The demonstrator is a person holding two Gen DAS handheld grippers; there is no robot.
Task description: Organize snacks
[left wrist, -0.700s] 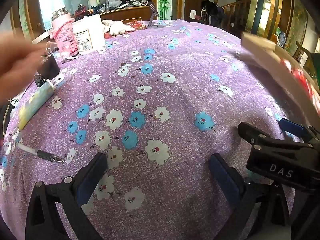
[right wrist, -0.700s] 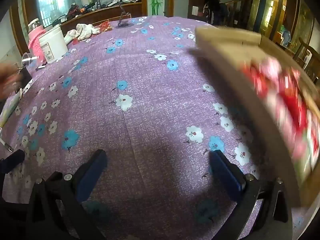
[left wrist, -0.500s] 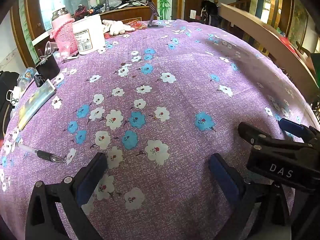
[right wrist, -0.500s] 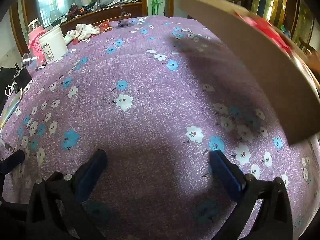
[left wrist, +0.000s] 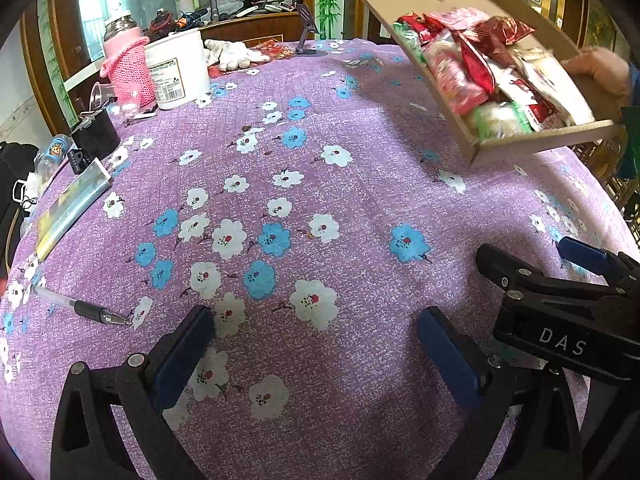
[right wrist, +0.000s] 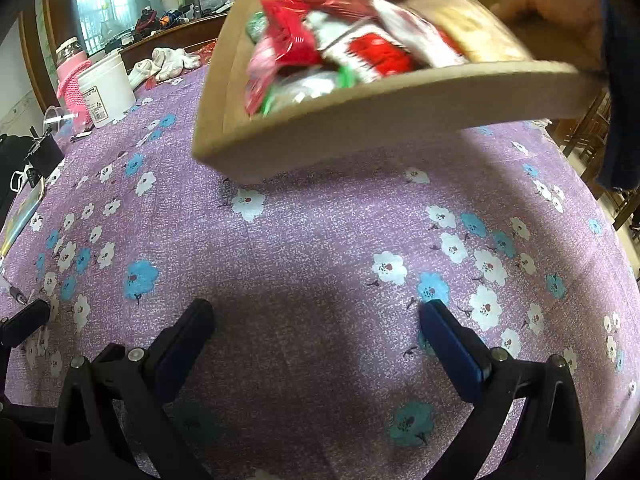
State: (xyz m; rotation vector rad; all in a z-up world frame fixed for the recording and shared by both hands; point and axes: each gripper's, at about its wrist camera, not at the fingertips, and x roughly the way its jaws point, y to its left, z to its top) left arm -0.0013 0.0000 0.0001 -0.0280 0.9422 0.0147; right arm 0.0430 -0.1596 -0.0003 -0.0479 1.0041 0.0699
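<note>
While a bare hand (left wrist: 600, 76) tilts the cardboard tray (left wrist: 536, 142) of snack packets (left wrist: 480, 76) above the table's far right, probably to tip them out, I keep my left gripper (left wrist: 316, 344) and right gripper (right wrist: 316, 334) low, both jaws spread wide and holding nothing. The surface is a purple floral tablecloth (left wrist: 360, 184) with a pen (left wrist: 80, 309), a white tub (left wrist: 178, 68) and a pink knit-sleeved bottle (left wrist: 128, 62) at its left and far edge, in a wood-panelled room.

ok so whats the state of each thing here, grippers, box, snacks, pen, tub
left gripper: open, empty, low over the tablecloth
right gripper: open, empty
cardboard box: tilted, held in the air by a bare hand
snack packets: piled inside the box
pen: lying flat, uncapped
white tub: upright
</note>
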